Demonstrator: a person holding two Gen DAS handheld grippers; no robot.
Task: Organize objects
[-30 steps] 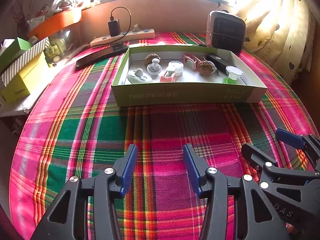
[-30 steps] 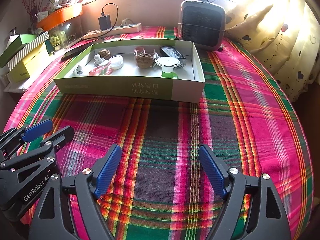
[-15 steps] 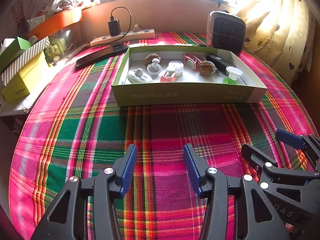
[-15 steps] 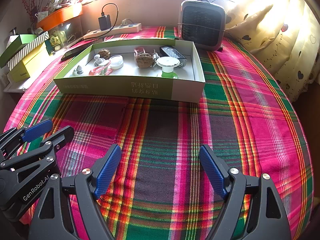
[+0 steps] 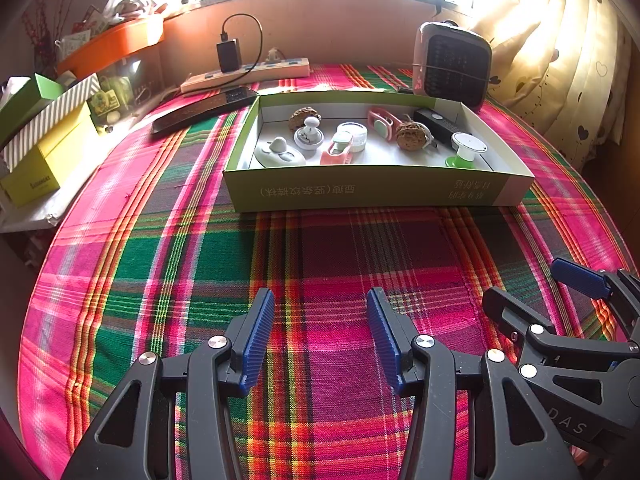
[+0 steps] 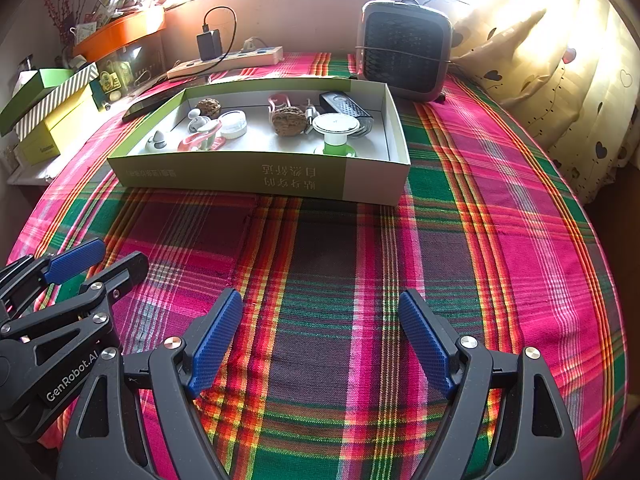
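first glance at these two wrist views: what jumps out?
The loud pink-and-green plaid cloth covers the whole table. Mid-table sits a shallow green-and-white box full of small items, including a walnut and a white-topped green piece at its right end. Behind it a small heater stands by the sunlit curtain, while the open left gripper and right gripper hover empty over the near cloth.

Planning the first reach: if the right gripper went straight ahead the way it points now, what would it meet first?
The right gripper, open and empty, has only bare plaid tablecloth ahead, then probably the near wall of the shallow green box, toward its right end. Its height above the cloth is unclear.
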